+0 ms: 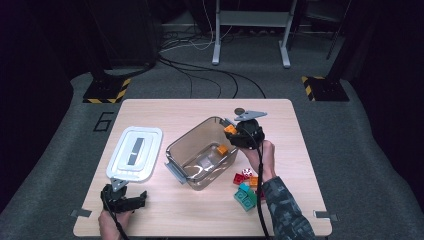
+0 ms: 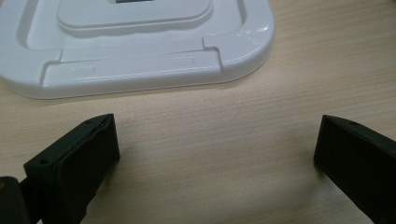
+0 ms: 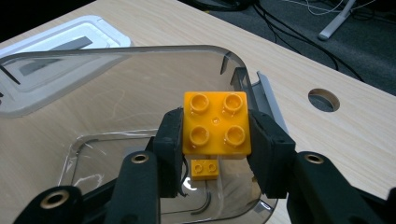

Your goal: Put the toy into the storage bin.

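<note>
One pale wooden table (image 1: 165, 112) on grey carpet (image 1: 350, 125)

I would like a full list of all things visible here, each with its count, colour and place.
held brick: 1, orange, between the right gripper's pads, above the box
brick in box: 1, orange, on the box floor
box: 1, clear, table centre, open
lid: 1, white, on the table left of the box
loose bricks: several, red, teal, orange, in a heap on the table right of the box
table: 1, light wood
cables: several, dark, on the floor beyond the table
left gripper: 1, black, jaws open, near table edge below the lid
right gripper: 1, black, over the box's far corner
</note>
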The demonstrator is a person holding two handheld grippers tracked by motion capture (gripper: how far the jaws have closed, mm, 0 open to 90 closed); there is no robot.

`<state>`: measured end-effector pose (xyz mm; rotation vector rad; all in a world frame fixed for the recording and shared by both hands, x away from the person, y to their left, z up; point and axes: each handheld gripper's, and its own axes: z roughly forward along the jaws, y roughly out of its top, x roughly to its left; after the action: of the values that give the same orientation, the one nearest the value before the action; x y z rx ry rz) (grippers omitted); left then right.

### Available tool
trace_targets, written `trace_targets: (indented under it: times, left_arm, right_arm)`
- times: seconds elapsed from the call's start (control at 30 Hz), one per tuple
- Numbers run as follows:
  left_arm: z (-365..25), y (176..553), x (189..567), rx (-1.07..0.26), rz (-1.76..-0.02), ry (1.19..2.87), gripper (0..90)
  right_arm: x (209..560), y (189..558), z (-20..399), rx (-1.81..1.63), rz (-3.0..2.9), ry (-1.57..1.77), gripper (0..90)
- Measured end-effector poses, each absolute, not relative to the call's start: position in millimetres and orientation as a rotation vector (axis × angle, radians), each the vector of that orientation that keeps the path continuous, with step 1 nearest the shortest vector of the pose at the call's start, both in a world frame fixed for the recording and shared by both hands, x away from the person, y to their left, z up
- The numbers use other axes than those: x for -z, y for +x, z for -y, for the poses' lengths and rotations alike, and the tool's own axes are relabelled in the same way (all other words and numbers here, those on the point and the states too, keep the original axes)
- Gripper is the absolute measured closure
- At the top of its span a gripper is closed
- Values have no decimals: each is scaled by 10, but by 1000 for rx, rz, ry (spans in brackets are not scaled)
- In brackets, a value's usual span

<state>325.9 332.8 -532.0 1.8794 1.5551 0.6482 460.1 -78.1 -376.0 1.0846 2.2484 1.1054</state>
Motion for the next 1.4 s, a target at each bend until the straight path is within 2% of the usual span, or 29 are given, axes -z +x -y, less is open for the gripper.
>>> trace_targets:
  times: [0.3,0.43,0.6,0.93,1.4]
  left_arm:
    - [-3328,3259,5320,-648,-1555,1879,0]
    - [-3328,3259,5321,-649,-1555,1878,0]
    - [-3328,3259,5321,-649,-1555,1878,0]
    - [-3328,3259,5320,-649,-1555,1879,0]
    - [-3328,3259,5321,-647,-1555,1878,0]
  right_arm:
    - [3803,4624,733,-1077,-2261,1097,567]
    - [3810,4626,726,-1052,-2259,1107,402]
    - [3771,4546,785,-1074,-2242,1091,254]
    - [3764,4308,1040,-1121,-2237,1090,87]
    - [3931,4024,1356,-1112,-2222,1158,40]
